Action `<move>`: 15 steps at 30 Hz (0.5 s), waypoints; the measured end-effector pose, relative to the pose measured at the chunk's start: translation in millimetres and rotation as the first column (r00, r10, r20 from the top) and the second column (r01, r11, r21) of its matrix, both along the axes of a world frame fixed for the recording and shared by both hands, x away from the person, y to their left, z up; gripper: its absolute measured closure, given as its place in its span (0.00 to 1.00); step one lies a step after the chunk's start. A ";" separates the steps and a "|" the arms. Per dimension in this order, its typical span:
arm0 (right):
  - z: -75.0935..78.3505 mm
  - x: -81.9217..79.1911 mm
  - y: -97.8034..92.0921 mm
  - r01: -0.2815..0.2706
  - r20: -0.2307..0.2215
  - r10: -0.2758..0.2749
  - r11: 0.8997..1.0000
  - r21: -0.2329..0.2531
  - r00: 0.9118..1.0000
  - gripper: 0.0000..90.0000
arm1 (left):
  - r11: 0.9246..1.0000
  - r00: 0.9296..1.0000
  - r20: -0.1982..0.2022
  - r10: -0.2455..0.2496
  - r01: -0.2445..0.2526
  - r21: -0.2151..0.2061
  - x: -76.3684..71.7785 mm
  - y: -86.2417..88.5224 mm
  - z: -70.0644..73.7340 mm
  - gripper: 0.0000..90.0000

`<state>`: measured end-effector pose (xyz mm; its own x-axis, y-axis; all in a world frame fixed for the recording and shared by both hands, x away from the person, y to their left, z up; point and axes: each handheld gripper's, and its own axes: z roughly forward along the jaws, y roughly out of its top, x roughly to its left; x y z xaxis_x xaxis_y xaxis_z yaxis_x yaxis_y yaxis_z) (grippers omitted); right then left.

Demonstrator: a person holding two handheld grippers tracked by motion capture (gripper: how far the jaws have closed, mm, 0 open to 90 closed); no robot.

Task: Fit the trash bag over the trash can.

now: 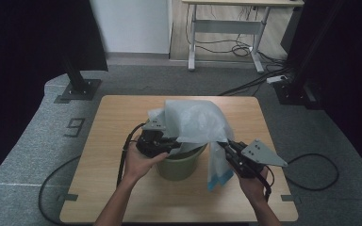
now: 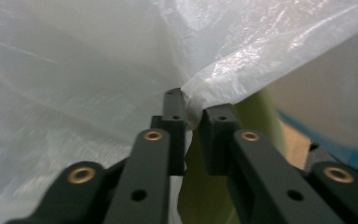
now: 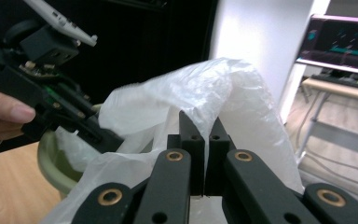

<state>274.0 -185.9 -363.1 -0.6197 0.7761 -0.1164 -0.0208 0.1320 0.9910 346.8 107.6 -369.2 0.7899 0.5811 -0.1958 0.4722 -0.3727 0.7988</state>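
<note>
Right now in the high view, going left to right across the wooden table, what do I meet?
Left gripper held in the person's left hand → round olive-green plastic bin → hanging end of the translucent white plastic bag with a blue bottom edge → right gripper, with its grey three-cornered plate.

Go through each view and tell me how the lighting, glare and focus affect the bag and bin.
High view: dim with dark corners, soft overall; the plastic bag is the brightest thing, the green bin is muted. Left gripper view: the film glares white at upper right and blurs up close; the left gripper is sharper. Right gripper view: a bright wall washes out the background; the right gripper is crisp.
</note>
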 end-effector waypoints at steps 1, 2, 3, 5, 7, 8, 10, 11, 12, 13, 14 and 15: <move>0.0 0.0 0.0 0.000 0.000 0.000 1.000 0.000 1.000 0.99 | 1.000 1.000 0.000 0.000 0.000 0.000 0.0 0.0 0.0 0.82; -2.1 1.9 3.1 -0.007 -0.007 0.007 1.000 -0.006 1.000 0.99 | 1.000 1.000 0.018 0.007 -0.007 0.004 -1.4 0.8 0.1 0.82; -5.5 4.9 8.0 -0.016 -0.018 0.015 1.000 -0.022 1.000 0.99 | 1.000 0.998 0.063 0.020 -0.021 0.014 -6.9 0.4 2.6 0.67; -6.8 6.1 9.3 -0.018 -0.023 0.017 0.999 -0.027 1.000 0.99 | 1.000 0.996 0.086 0.020 -0.022 0.016 -9.8 -0.1 4.4 0.59; -9.1 9.4 9.9 -0.013 -0.037 0.012 1.000 -0.029 0.999 0.99 | 1.000 0.990 0.137 0.015 -0.017 0.015 -16.4 -3.0 10.2 0.52; -9.6 10.2 9.4 -0.011 -0.041 0.009 1.000 -0.028 0.999 0.99 | 1.000 0.988 0.153 0.017 -0.019 0.014 -18.3 -4.1 12.2 0.50; -10.8 10.9 8.2 -0.008 -0.048 0.006 1.000 -0.027 0.999 0.99 | 1.000 0.983 0.181 0.012 -0.014 0.009 -21.3 -6.2 16.3 0.48; -11.5 10.9 7.6 -0.007 -0.052 0.005 1.000 -0.026 0.999 0.99 | 1.000 0.982 0.188 0.009 -0.010 0.006 -22.0 -7.7 17.8 0.48; -12.1 11.0 7.0 -0.007 -0.054 0.005 1.000 -0.026 0.999 0.99 | 1.000 0.981 0.194 0.006 -0.007 0.008 -22.2 -9.0 18.7 0.48; -12.4 11.1 6.7 -0.007 -0.053 0.005 1.000 -0.026 0.999 0.99 | 1.000 0.979 0.202 0.002 -0.005 0.014 -22.0 -11.6 19.5 0.50; -12.6 10.8 6.5 -0.006 -0.054 0.005 1.000 -0.025 0.999 0.99 | 1.000 0.979 0.202 -0.003 -0.001 0.018 -21.3 -13.9 19.6 0.51; -12.4 10.5 6.5 -0.007 -0.054 0.006 1.000 -0.023 0.999 0.99 | 1.000 0.979 0.202 -0.006 0.002 0.021 -20.4 -16.4 19.3 0.53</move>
<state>284.5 -179.4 -375.5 -0.6305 0.7697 -0.1002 0.0320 0.1547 0.9874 326.4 91.2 -350.0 0.8142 0.5803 -0.0203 0.3007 -0.3915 0.8697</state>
